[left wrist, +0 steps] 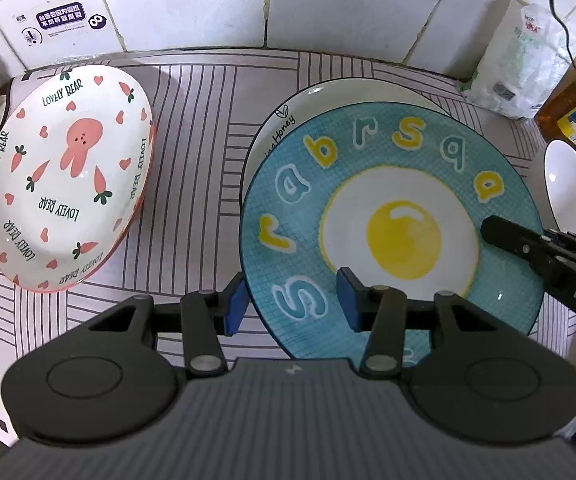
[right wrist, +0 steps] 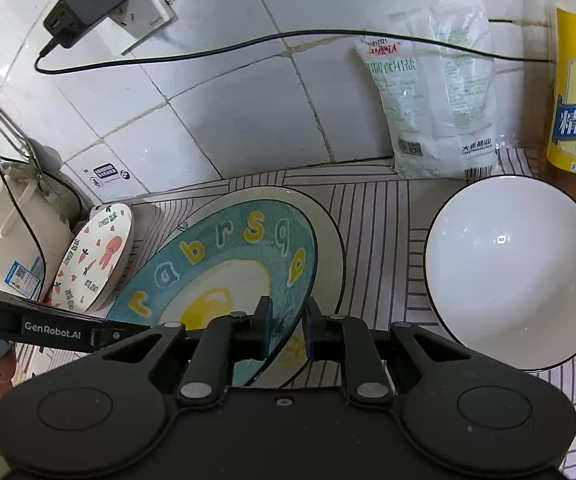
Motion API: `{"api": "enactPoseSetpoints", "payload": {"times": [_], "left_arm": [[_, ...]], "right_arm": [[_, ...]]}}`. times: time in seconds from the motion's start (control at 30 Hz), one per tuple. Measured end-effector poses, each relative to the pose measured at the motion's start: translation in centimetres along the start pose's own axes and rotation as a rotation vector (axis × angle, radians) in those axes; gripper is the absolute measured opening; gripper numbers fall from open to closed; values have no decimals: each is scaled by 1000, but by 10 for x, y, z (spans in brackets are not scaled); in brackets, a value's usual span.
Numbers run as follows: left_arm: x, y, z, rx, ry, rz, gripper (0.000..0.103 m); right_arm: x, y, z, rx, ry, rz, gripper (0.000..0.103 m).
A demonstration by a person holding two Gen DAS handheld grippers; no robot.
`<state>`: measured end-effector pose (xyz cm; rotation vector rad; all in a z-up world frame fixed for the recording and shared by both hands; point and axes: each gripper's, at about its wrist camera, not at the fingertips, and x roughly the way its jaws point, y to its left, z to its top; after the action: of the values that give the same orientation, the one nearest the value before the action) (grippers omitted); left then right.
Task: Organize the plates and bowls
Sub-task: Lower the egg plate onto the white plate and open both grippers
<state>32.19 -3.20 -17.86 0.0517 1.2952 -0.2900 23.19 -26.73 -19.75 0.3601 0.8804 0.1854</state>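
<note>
Blue-padded, the right gripper (right wrist: pixel 287 330) pinches the tilted egg-print blue plate (right wrist: pixel 224 280) by its near rim, while the left gripper (left wrist: pixel 291 304) gapes wide astride its left edge.

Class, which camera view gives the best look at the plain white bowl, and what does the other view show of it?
The right wrist view: the white bowl sits whole on the striped mat, with its dark rim and empty inside plain. The left wrist view catches only a sliver of it at the right edge, partly cut off.

Striped counter (left wrist: pixel 192 128): plates (left wrist: pixel 296 104), bowls (right wrist: pixel 516 272), bags (right wrist: pixel 440 92).
</note>
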Motion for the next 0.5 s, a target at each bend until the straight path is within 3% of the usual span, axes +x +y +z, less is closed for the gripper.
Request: {"api": "enactPoseSetpoints", "payload": {"times": [0.37,0.5], "left_arm": [[10,-1,0,-3,43,2,45],[10,-11,3,26,40,38,44]], "right_arm": [[9,14,6,4,90,-99,23],[19,43,8,-81,194,-255,46]]}}
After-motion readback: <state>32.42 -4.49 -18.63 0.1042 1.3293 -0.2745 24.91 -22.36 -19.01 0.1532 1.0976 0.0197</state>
